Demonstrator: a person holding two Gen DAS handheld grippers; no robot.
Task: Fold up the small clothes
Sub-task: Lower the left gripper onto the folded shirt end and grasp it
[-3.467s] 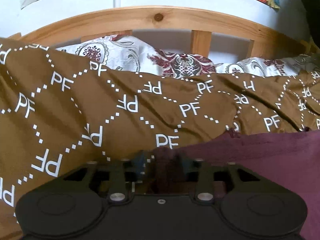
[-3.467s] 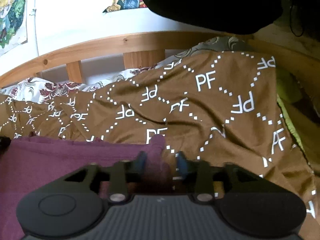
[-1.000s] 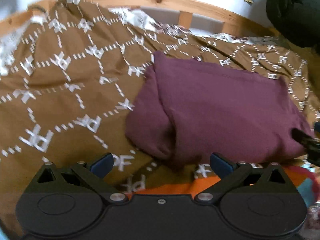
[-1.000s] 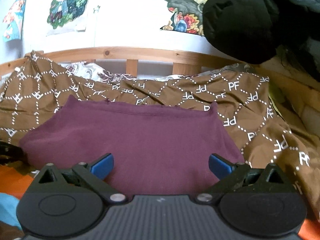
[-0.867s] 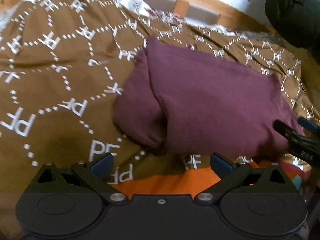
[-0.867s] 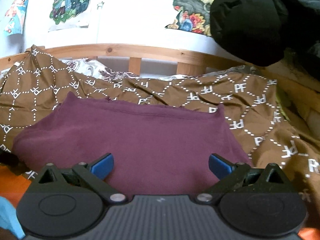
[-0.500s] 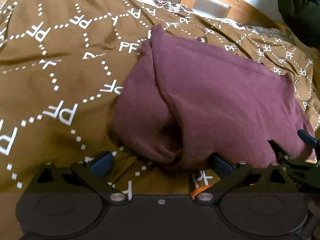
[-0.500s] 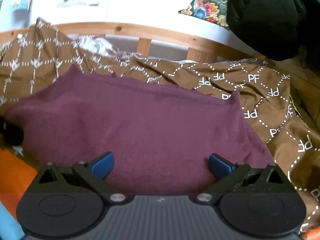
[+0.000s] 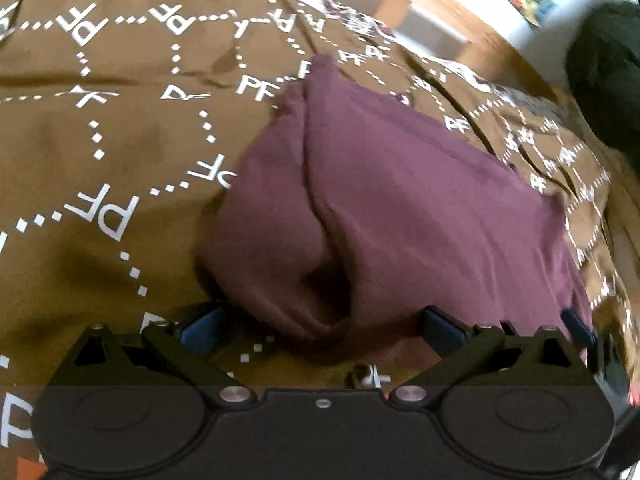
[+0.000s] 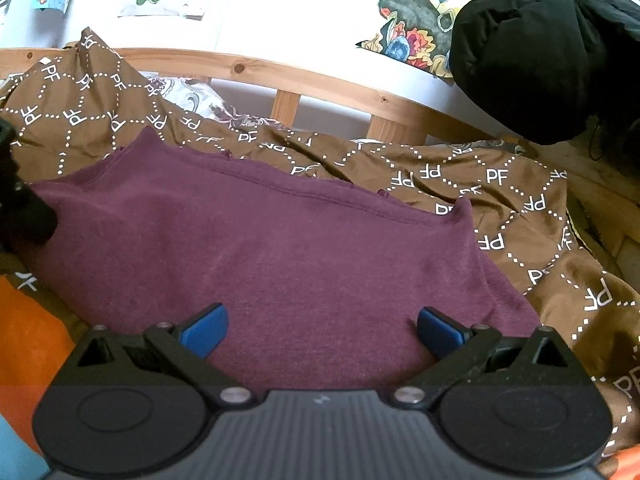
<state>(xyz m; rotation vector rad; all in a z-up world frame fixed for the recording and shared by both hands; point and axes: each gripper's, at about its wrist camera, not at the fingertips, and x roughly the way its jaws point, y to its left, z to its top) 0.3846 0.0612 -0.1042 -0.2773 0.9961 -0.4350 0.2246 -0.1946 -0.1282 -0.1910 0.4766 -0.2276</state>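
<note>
We see the maroon garment (image 10: 260, 248) lying folded on the brown bedspread (image 9: 100, 152), one layer over another, with the fold edge at 6 o'clock in the left view. Our left hand-held gripper (image 9: 320, 326) and right hand-held gripper (image 10: 320, 328) both stand wide apart, holding nothing. We judge one fold is done; another fold probably remains.

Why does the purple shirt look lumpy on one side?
The purple shirt has a loose flap bunched along its left edge, with a dark gap where the layers don't lie flat. The rest lies smooth on the brown blanket.
</note>
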